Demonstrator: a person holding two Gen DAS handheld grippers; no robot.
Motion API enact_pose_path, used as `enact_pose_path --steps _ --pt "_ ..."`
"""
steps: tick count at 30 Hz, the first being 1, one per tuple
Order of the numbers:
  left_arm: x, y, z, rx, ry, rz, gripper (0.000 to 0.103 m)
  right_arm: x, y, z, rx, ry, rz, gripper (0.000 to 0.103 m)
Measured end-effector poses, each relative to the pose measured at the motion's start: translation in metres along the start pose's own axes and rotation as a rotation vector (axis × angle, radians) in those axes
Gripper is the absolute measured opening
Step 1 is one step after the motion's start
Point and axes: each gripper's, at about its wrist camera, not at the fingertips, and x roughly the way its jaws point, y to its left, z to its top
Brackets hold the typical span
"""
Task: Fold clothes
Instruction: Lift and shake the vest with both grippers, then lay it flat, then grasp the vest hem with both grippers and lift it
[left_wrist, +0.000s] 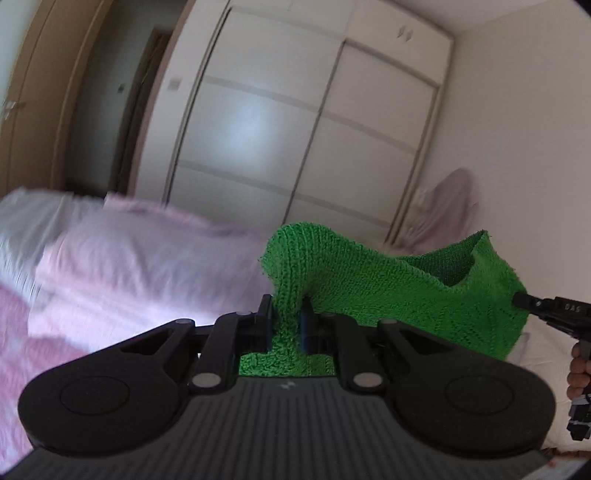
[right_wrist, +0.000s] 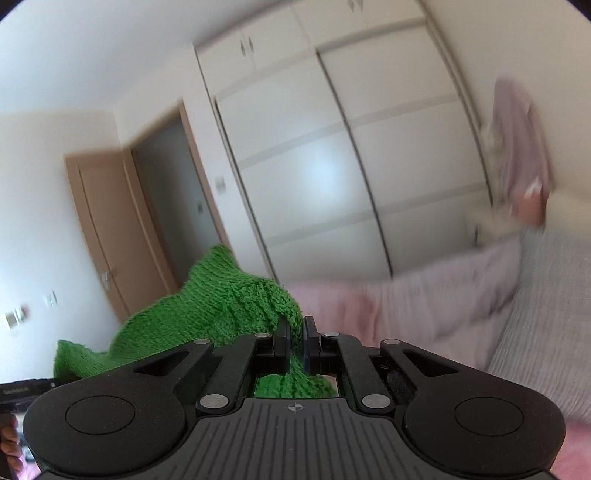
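Two grippers hold one piece of clothing, and that is about as far as we have got with the folding. Our left gripper (left_wrist: 287, 325) is pinched tight on a bunched edge of the bright green knitted garment (left_wrist: 369, 291), and our right gripper (right_wrist: 294, 345) is clamped on another edge of the same knit, so the green cloth hangs raised between the two, well above the bed. In the left wrist view the right tool shows at the far right, biting the garment's edge, with the person's hand (left_wrist: 578, 369) behind it.

We judge the task to be at its start: the garment is lifted and stretched between our tools, but no crease or folded layer shows yet. Spreading it flat and every fold are left to do.

For room, the pale pink bedcover (left_wrist: 129, 258) lies below and to the left, rumpled, and a grey ribbed blanket (right_wrist: 546, 314) lies at the right in the right wrist view. The white sliding-door wardrobe (left_wrist: 295, 129) stands far beyond, well apart from the cloth. A pinkish cloth heap (left_wrist: 450, 210) sits by the far wall, also clear of us.
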Motion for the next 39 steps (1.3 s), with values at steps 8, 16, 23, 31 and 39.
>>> enact_pose_path --steps 8,16,23,31,39 --pt "-0.114 -0.066 -0.029 0.121 0.079 -0.195 0.012 -0.167 -0.017 -0.001 -0.008 -0.014 0.002 0.003" --pt "-0.168 -0.037 -0.159 0.027 0.622 -0.024 0.024 -0.265 -0.06 -0.133 0.071 0.664 -0.289 0.038" --pt "-0.158 -0.027 -0.199 -0.038 0.734 0.084 0.029 -0.273 -0.064 -0.182 0.173 0.794 -0.364 0.04" --pt "-0.134 -0.032 -0.262 -0.172 0.821 0.108 0.039 -0.263 -0.081 -0.239 0.341 0.856 -0.332 0.052" --pt "-0.105 -0.039 -0.333 -0.04 0.904 0.145 0.053 -0.232 -0.037 -0.329 -0.109 0.991 -0.269 0.052"
